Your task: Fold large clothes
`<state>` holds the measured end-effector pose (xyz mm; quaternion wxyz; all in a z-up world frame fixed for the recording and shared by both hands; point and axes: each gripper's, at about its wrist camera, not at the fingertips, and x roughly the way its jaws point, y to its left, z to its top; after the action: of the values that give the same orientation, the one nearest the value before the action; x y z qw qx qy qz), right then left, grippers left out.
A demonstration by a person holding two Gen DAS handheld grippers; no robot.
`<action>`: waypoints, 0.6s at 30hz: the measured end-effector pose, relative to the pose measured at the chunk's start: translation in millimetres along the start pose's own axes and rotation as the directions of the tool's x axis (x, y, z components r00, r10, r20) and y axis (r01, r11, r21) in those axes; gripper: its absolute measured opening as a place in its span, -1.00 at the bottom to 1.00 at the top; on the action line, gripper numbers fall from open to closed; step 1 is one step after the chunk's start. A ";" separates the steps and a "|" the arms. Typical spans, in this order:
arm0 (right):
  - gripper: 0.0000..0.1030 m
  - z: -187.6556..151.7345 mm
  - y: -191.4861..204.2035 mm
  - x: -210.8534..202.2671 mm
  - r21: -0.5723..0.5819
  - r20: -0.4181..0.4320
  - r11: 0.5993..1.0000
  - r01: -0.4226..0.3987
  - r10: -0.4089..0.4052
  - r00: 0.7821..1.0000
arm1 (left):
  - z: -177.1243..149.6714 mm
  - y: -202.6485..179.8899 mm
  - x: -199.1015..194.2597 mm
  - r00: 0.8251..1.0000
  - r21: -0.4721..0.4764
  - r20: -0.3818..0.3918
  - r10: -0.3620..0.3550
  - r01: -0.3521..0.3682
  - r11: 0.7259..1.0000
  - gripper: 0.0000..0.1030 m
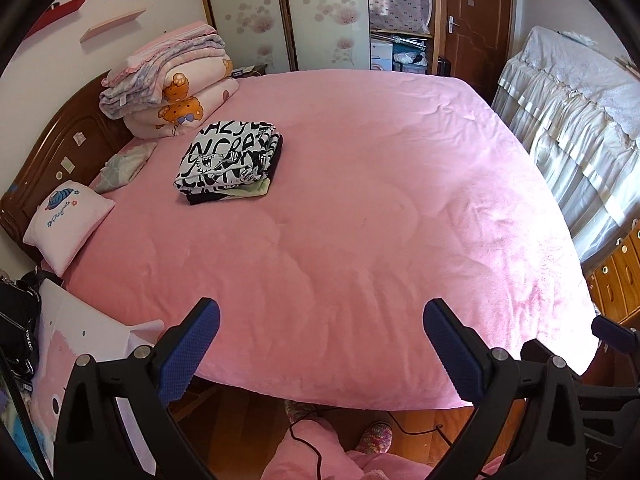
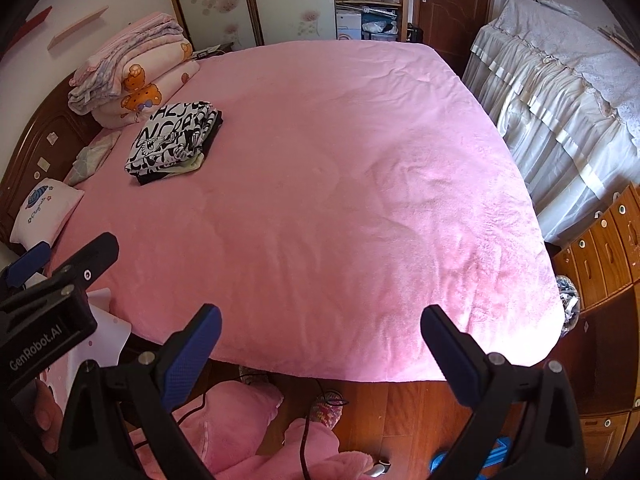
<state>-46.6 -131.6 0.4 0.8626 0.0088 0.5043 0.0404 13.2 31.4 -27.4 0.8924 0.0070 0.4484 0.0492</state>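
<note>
I am holding both the left gripper and right gripper apart and empty; the folded black-and-white lettered garment, upper left, is perhaps risking toppling if bumped.

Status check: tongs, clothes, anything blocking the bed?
Left tongs open, empty. Right tongs open, empty. Folded clothes stack near headboard, untouched by either. Pink bedspread in front shows no obstruction.

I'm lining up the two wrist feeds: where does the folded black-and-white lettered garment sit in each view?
Left wrist: the folded black-and-white garment lies left of centre, upper half, on the pink bed cover.
Right wrist: the same garment sits further left, upper left.
Shared landmark: the stacked bear-print quilts just behind it by the headboard.
</note>
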 end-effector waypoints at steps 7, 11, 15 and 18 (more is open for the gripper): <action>0.95 -1.9 4.6 9.3 0.005 -0.024 1.000 0.008 -0.008 1.000 | -2.0 10.0 10.2 0.998 -0.021 -0.041 -0.037 0.036 0.999 0.98; 0.95 -2.7 5.5 6.0 0.009 -0.018 1.000 0.010 -0.009 1.000 | -4.1 15.9 11.7 0.997 -0.034 -0.048 -0.065 0.063 0.997 0.99; 0.96 -3.6 6.0 5.5 0.009 -0.022 1.000 0.010 -0.010 1.000 | -5.7 18.8 12.9 0.996 -0.036 -0.056 -0.071 0.069 0.997 0.99; 0.97 -3.7 6.2 5.6 0.008 -0.024 1.000 0.010 -0.010 1.000 | -6.1 19.0 13.7 0.995 -0.036 -0.057 -0.079 0.077 0.996 0.99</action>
<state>-47.4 -125.2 -6.0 0.8567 0.0092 0.5147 0.0341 14.8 51.4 -41.0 0.8801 -0.0272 0.4735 0.0222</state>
